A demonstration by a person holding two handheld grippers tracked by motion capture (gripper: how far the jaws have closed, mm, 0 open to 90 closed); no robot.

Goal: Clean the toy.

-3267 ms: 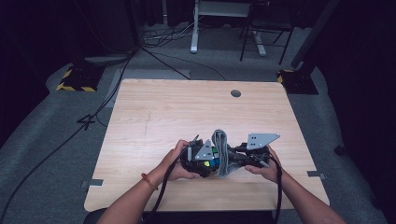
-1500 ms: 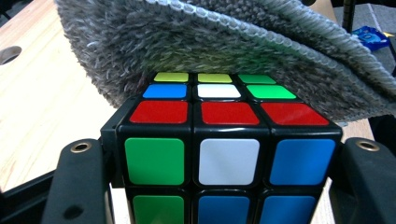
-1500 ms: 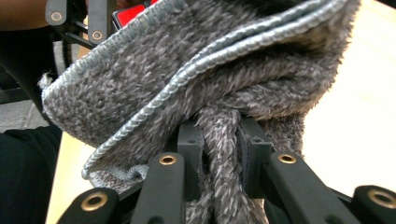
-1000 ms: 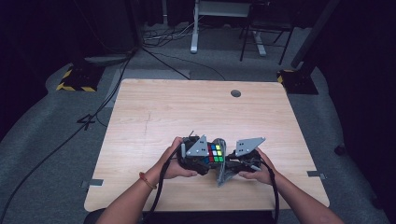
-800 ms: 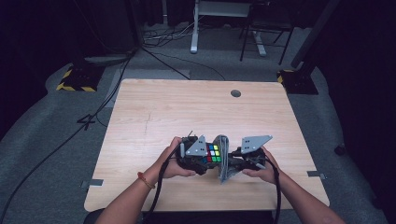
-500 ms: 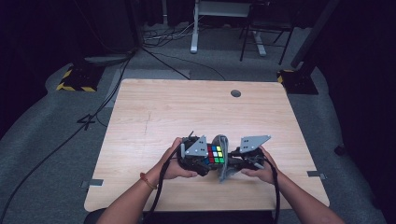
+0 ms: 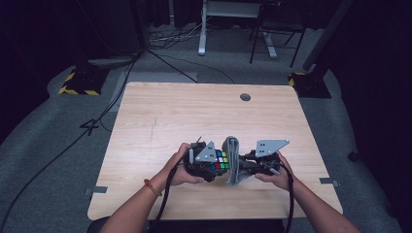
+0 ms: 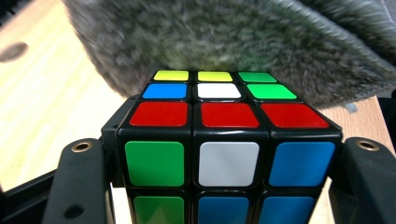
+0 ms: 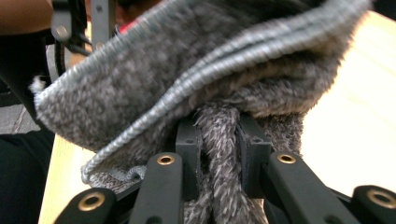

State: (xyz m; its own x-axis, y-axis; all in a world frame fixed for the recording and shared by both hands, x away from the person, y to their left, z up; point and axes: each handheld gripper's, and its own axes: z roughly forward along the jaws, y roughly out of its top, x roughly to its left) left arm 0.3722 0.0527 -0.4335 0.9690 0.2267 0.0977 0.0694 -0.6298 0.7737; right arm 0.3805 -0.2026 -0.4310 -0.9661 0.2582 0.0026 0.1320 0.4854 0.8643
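A dark lab or studio: a lone wooden table (image 7: 194,116) on grey carpet (image 7: 53,160), floor cables (image 7: 58,150) and hazard-striped stand bases (image 7: 77,82) at far left.

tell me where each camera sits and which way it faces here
High view: fixed above the person's side, looking forward and down on the table; both forearms enter from below, left claw and right claw meeting.
Left gripper view: rides the left claw, looking along its jaws clamped on the puzzle cube.
Right gripper view: rides the right claw, its jaws pinching the grey cloth.
Shared: the cloth hangs against the cube's far side in both gripper views.
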